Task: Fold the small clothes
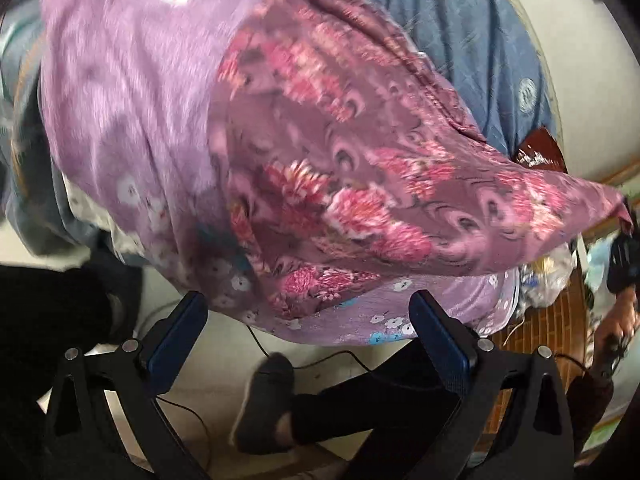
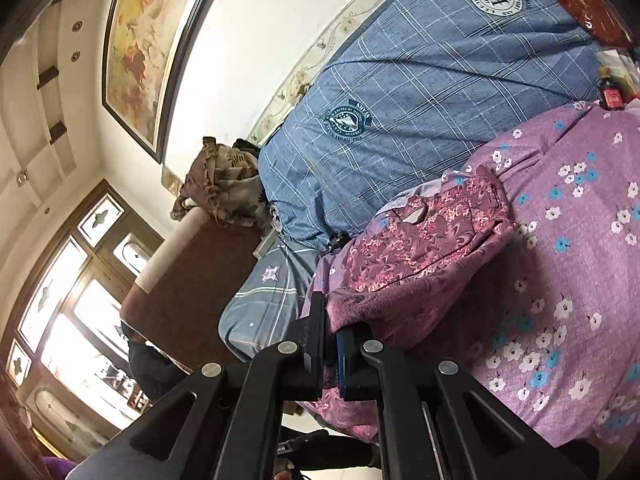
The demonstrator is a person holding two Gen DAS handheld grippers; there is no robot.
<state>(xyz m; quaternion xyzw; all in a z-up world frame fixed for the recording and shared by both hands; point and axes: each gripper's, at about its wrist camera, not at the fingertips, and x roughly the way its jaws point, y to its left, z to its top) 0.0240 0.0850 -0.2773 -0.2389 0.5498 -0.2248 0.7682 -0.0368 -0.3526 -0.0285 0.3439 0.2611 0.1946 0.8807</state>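
— Where is the garment?

— The floral maroon garment (image 2: 424, 240) lies on the purple flowered sheet (image 2: 568, 280) of the bed, the blue plaid quilt (image 2: 400, 80) at its 12 o'clock.

— And the tongs?

— The right tongs (image 2: 334, 320) are pressed together, pinching the garment's corner. The left tongs (image 1: 308, 312) stand spread, holding nothing, at the garment's 6 o'clock.

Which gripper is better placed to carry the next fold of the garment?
Right. The right gripper is shut on the garment at its edge, so it can pull the fold over. The left gripper is open, holding nothing, beside the bed's edge.
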